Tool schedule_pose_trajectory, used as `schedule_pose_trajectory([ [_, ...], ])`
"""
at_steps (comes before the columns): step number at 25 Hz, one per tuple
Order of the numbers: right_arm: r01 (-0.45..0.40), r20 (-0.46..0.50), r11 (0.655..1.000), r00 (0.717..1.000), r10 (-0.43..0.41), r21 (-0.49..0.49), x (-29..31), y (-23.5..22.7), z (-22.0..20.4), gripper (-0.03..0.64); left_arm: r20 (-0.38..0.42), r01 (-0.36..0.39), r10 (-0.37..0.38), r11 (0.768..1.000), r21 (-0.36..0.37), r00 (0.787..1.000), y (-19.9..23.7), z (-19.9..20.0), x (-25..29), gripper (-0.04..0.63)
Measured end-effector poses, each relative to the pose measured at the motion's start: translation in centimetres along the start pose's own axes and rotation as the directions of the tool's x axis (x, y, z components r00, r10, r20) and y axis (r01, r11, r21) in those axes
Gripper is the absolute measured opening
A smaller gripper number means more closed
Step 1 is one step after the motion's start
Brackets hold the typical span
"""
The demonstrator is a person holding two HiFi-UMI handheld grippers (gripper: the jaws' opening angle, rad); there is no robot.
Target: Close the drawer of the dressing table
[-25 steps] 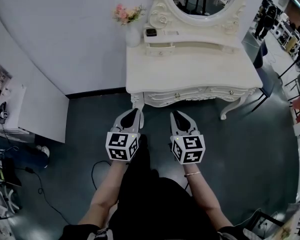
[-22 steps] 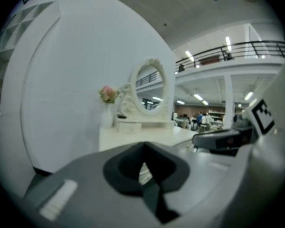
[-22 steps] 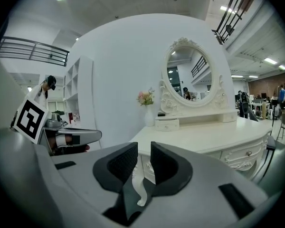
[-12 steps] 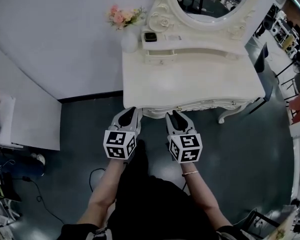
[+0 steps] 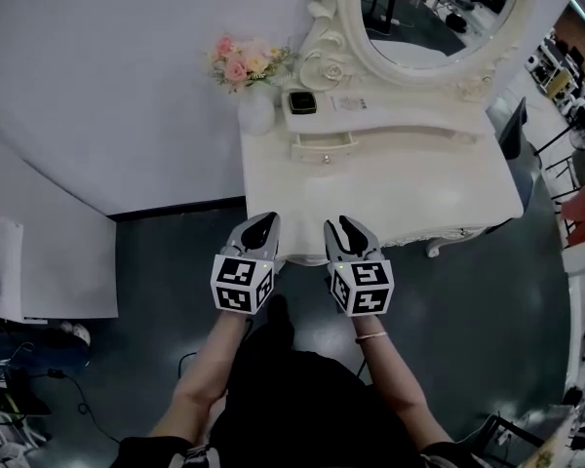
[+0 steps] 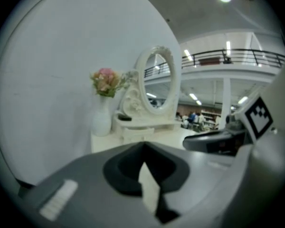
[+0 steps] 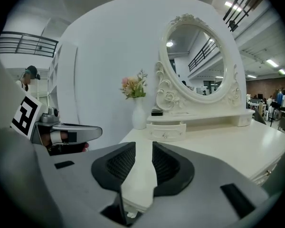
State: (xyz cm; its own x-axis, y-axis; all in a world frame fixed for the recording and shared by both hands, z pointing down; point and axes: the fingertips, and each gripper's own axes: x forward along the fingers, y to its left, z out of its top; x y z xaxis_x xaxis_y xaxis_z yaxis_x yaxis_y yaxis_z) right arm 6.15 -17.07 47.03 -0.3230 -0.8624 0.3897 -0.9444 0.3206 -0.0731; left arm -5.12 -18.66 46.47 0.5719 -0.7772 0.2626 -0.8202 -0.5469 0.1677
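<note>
White wall (image 5: pixel 127 86) backs the dressing table (image 5: pixel 400 178) — glossy cream with carved scrolls. At the table's rear, its small curved-front drawer (image 5: pixel 324 145) looks slightly proud. At the table's front edge, the left gripper (image 5: pixel 268 218) is closed and empty; the right gripper (image 5: pixel 343 220) has just been opening, with nothing between its jaws. Advised: a square, centred push.

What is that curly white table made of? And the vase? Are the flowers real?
The dressing table looks like painted wood or moulded resin: it has a smooth cream coat over carved scrolls. The vase seems to be glazed ceramic or milky glass, plain white and smooth. The flowers could be fabric or plastic, but real ones cannot be ruled out.
</note>
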Motion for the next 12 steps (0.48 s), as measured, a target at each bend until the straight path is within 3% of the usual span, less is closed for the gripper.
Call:
schedule_pose_trajectory([
  [12, 0.082, -0.049, 0.996, 0.995, -0.083, -0.024, 5.8, -3.0, 1.5, 0.091, -0.019, 0.059, -0.059, 0.998, -0.017, 0.998, 2.6, 1.2, 4.7, 0.006],
])
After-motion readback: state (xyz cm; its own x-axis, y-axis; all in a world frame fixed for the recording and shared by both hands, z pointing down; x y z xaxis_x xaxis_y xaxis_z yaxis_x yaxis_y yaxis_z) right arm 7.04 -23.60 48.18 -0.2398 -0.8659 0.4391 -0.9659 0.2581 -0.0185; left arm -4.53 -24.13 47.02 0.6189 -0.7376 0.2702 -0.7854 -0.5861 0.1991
